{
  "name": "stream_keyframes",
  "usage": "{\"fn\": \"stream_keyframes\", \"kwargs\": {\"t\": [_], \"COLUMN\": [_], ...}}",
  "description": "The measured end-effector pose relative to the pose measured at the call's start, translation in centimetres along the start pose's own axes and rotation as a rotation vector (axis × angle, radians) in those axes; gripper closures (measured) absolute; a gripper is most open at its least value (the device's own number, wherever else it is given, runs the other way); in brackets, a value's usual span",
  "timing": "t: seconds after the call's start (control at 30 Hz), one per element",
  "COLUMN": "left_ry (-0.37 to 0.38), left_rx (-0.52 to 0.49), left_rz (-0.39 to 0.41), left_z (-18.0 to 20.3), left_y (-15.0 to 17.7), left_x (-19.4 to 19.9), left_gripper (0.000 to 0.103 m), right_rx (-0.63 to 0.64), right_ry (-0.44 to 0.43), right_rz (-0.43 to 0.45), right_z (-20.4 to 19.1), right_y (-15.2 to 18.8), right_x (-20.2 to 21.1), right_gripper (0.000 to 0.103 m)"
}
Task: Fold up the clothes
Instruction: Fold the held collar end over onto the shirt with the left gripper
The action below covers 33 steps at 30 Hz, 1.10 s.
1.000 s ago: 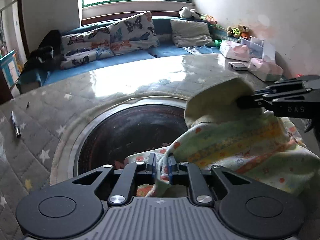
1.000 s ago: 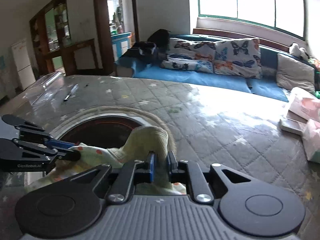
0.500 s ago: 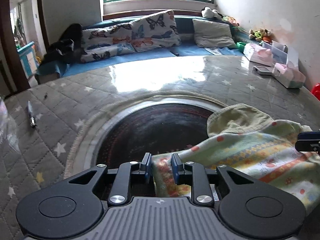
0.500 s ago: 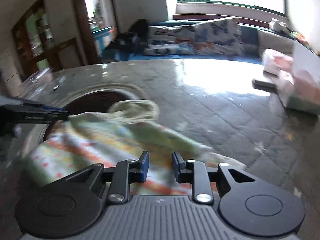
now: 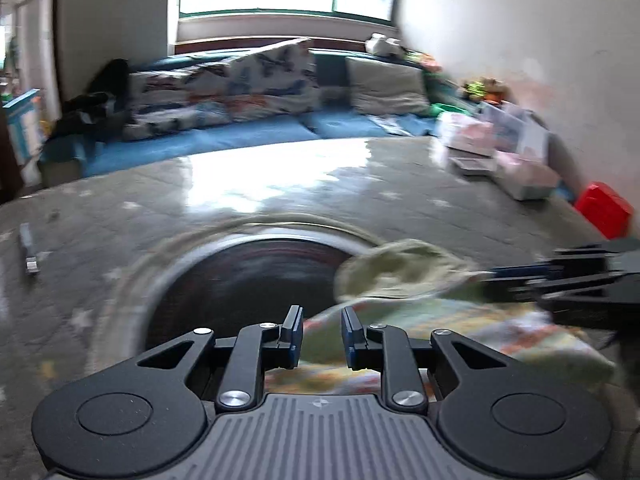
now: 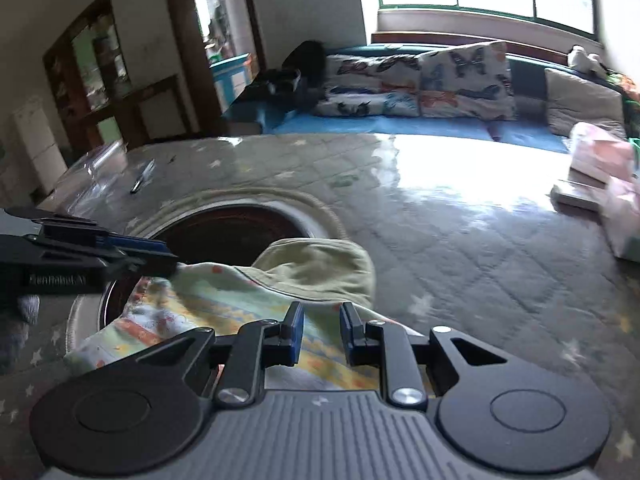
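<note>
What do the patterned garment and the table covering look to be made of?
The garment looks like soft printed cotton knit: matte, limp folds, a plain green lining. The table covering seems quilted star-print fabric under clear plastic, judging by stitched diamonds and window glare.

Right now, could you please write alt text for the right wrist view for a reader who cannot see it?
The right gripper, jaws open, hangs over a patterned garment with a green hood, lying on a grey quilted table partly over a round dark opening. The left gripper reaches in from the left, with a blue sofa under a window behind.
</note>
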State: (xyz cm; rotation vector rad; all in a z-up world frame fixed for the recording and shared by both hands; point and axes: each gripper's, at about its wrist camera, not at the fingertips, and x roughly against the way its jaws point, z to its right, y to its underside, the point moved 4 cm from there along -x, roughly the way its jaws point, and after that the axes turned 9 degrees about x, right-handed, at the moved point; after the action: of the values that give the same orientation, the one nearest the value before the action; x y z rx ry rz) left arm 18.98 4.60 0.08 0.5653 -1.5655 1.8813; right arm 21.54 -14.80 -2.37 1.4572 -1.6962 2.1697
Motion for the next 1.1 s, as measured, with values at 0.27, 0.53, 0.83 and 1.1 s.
{"fn": "stream_keyframes", "kwargs": {"t": [0.27, 0.53, 0.83, 1.1], "left_ry": [0.022, 0.011, -0.007, -0.008], "left_rx": [0.005, 0.034, 0.030, 0.055], "left_rz": [-0.090, -0.086, -0.085, -0.037], "left_z": [1.2, 0.6, 0.9, 0.6], "left_y": [0.5, 0.1, 0.3, 1.0], "left_x": [-4.8, -4.8, -5.3, -2.8], "left_gripper": [0.080, 0.079, 0.079, 0.079], "right_rx": [0.022, 0.111, 0.302, 0.354], "right_ry": [0.013, -0.034, -0.203, -0.263], "right_rz": [-0.048, -0.022, -0.058, -0.043], "right_z": [-0.2, -2.3, -9.3, -12.5], "right_y": [-1.2, -0.8, 2.0, 4.4], "right_x": [-4.0, -1.3, 1.4, 4.1], "right_gripper": [0.084, 0.083, 0.084, 0.083]}}
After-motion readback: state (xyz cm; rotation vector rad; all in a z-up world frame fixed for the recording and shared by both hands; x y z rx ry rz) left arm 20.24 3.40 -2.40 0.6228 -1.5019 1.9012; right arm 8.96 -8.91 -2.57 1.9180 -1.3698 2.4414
